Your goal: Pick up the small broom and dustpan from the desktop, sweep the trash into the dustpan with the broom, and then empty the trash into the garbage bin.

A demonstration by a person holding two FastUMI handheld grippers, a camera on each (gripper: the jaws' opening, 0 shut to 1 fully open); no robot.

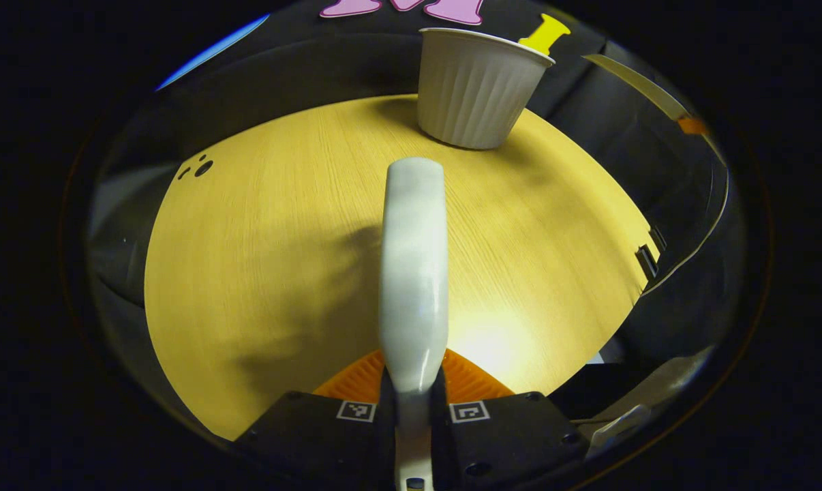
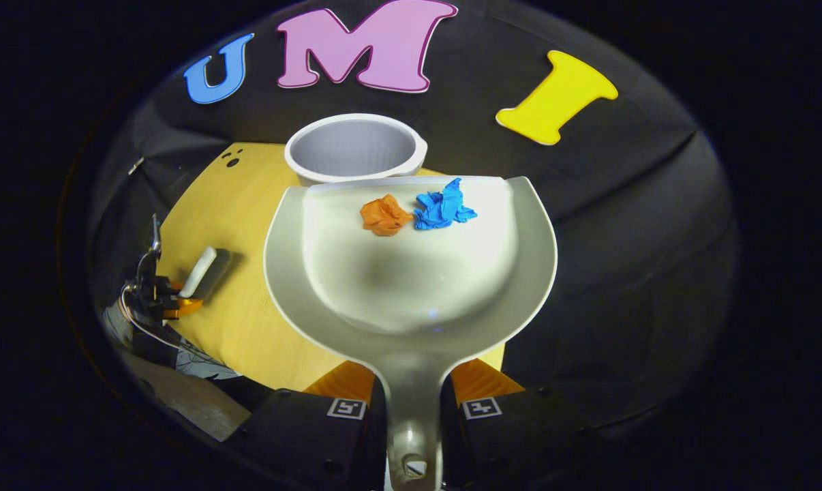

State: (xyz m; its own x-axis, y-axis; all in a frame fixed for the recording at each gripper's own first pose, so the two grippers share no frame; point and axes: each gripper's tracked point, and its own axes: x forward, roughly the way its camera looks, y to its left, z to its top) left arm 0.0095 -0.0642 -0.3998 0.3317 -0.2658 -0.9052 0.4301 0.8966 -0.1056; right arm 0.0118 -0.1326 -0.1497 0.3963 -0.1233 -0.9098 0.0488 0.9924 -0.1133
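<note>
So nearest the camera in the right gripper view, the right gripper (image 2: 413, 409) is clamped on the dustpan's handle (image 2: 411, 416), both fingers squeezing the narrow neck just behind the pan; that looks like the right place to hold it, since the dustpan (image 2: 411, 273) reads as stiff, smooth plastic, probably light, and a grip on the handle leaves the whole scoop free to tip; the surface looks glossy, so I'd guess things slide off it easily; up at the front lip sit the two bits of trash, an orange paper wad (image 2: 385, 215) touching a blue paper wad (image 2: 444, 208), both crumpled and surely feather-light, so a jerky tilt could flick them past the target; just beyond the lip is the white garbage bin (image 2: 355, 150), open mouth up, on the wooden desktop (image 2: 247, 307); so the sweeping looks done and the emptying is what's left. In the left gripper view, the left gripper (image 1: 413, 402) is closed on the small broom's handle (image 1: 414, 273), which sticks straight out ahead over the desktop, rigid and smooth-looking; its bristles I can't make out; farther back stands the same ribbed bin, near the far edge of the desk.
</note>
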